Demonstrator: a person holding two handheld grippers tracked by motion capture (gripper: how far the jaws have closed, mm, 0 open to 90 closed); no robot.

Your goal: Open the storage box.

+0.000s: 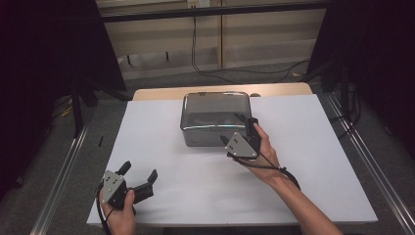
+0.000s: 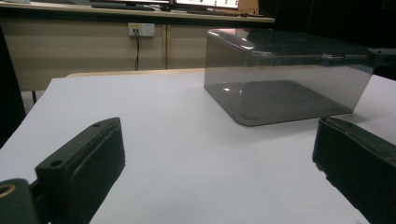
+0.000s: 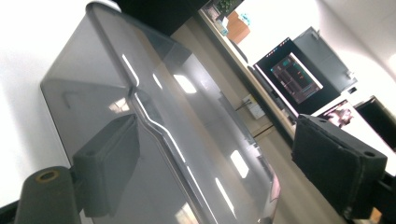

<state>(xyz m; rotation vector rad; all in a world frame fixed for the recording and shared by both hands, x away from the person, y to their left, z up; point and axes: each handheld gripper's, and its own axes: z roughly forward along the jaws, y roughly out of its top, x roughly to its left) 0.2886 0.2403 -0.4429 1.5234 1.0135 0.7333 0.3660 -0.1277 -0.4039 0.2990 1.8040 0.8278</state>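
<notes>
A smoky see-through box (image 1: 215,117) stands at the middle of the white table top (image 1: 303,161). My right gripper (image 1: 238,129) is at the box's near right corner, held by a hand from the right. In the right gripper view its jaws straddle a wall of the box (image 3: 154,116): one finger (image 3: 109,163) shows dimmed through the tinted plastic, the other finger (image 3: 336,163) stands apart on the far side with a gap, so this gripper (image 3: 215,135) is open. My left gripper (image 1: 139,171) rests open near the table's front left edge, its jaws (image 2: 217,135) empty and aimed at the box (image 2: 285,79).
Metal rails (image 1: 63,171) run along both sides of the table. A cable (image 1: 195,54) hangs down the pale wall behind it. Bare white surface (image 2: 168,107) lies between the left gripper and the box.
</notes>
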